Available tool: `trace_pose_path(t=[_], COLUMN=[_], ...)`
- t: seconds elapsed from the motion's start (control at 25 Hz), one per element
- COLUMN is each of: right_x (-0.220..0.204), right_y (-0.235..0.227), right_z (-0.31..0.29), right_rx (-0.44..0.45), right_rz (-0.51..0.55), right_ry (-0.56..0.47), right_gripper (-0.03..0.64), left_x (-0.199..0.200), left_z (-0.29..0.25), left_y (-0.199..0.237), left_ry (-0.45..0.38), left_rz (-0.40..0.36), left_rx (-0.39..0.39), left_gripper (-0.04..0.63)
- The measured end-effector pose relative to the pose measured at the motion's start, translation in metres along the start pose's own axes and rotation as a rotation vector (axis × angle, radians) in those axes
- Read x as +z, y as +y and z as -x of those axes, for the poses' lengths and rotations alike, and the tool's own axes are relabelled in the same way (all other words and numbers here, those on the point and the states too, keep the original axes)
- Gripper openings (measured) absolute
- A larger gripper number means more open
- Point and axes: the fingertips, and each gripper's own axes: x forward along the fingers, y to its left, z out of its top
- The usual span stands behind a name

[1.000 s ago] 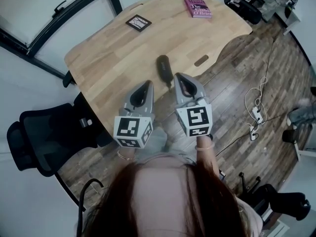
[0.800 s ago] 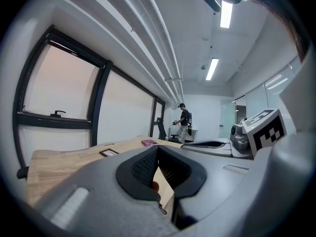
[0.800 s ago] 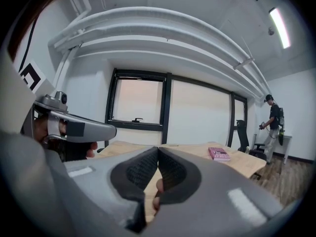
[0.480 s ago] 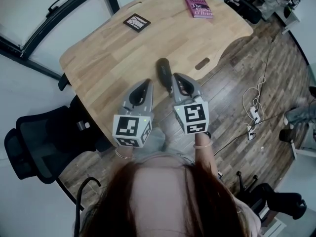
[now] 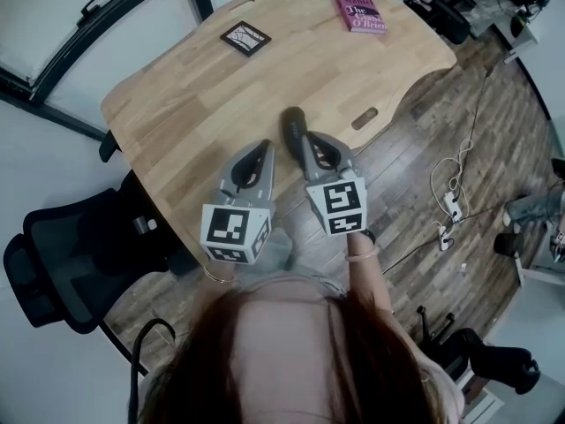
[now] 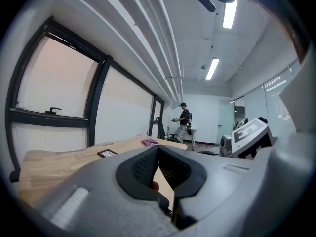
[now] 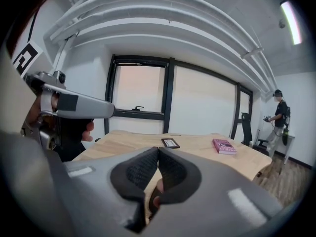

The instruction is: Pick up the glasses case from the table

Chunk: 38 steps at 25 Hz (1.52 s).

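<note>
A: Where's the case?
B: Dark, smooth, oblong glasses case [image 5: 294, 124] lies on the pale wood-grain table [image 5: 194, 95] with rounded corners. It's near the front edge, right at the grey plastic right gripper [image 5: 305, 141] tip; contact unclear.
A: Jaws?
B: Right gripper's ribbed black pads [image 7: 140, 169] are pressed together, nothing between. Grey left gripper [image 5: 262, 150] same: tips meet, empty, near the case.
A: Anything else?
B: Pink rectangular book [image 5: 359, 11] and flat black square card [image 5: 245, 37] on the far side, well apart.
</note>
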Motion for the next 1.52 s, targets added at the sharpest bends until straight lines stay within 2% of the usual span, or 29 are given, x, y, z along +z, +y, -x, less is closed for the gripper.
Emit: trace_pose_path(t=[0.4, 0.48, 0.64, 0.72, 0.88, 1.52], right_x=[-0.028, -0.035, -0.048, -0.056, -0.071, -0.13], right_y=[-0.002, -0.001, -0.004, -0.005, -0.004, -0.006], right_z=[-0.036, -0.042, -0.054, -0.06, -0.07, -0.1], right_rx=[0.039, 0.057, 0.06, 0.064, 0.089, 0.113], right_rz=[0.019, 0.02, 0.034, 0.032, 0.01, -0.025], right_ry=[0.07, 0.086, 0.118, 0.138, 0.177, 0.308], right_gripper=[0.005, 0.041, 0.054, 0.097, 0.132, 0.25], left_x=[-0.005, -0.006, -0.005, -0.005, -0.01, -0.033], left_z=[-0.017, -0.022, -0.028, -0.03, -0.035, -0.043], left_y=[0.01, 0.01, 0.01, 0.01, 0.011, 0.016], left_ry=[0.01, 0.012, 0.011, 0.012, 0.024, 0.083], left_rz=[0.007, 0.004, 0.002, 0.003, 0.008, 0.029], left_rx=[-0.009, -0.014, -0.024, -0.027, -0.028, -0.018], left_gripper=[0.009, 0.009, 0.009, 0.009, 0.009, 0.009])
